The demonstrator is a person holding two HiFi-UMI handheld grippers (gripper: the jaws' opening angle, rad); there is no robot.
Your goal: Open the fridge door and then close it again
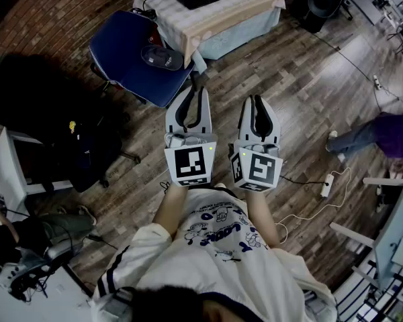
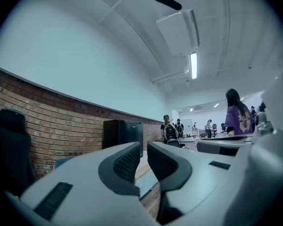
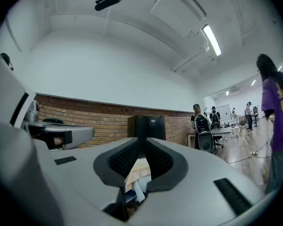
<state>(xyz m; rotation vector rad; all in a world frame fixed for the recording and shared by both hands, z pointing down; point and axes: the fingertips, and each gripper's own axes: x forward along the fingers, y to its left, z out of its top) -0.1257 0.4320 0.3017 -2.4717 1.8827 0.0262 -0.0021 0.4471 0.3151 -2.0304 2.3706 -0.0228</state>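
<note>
Two grippers, one fridge, one table, one chair, one cap. The left gripper (image 1: 195, 89) and the right gripper (image 1: 256, 101) are held side by side and level over the wooden floor (image 1: 302, 92), both pointing away from the person toward the table (image 1: 215, 20). Each carries one marker cube (image 1: 190, 163) at its rear, facing the head camera. Two bare forearms reach forward from a white printed shirt (image 1: 218, 240); the hands themselves are hidden behind the cubes.

In the left gripper view, the left gripper's jaws are drawn together with nothing between the ribbed pads. The right gripper view shows the same for the right gripper: closed and empty.

The fridge (image 3: 150, 126) is a small black box standing on the cloth-covered table, at the table edge nearest the brick wall (image 2: 61, 121). Its front is plain and dark, with a small mark near the top, and the door appears shut. It is well apart from both grippers.

The blue chair (image 1: 124, 45) stands just beside the table's left corner, ahead of the left gripper. The dark cap (image 1: 162, 57) lies at the seat edge nearest the table. A person in purple (image 1: 383, 129) stands at the right edge of the head view.
</note>
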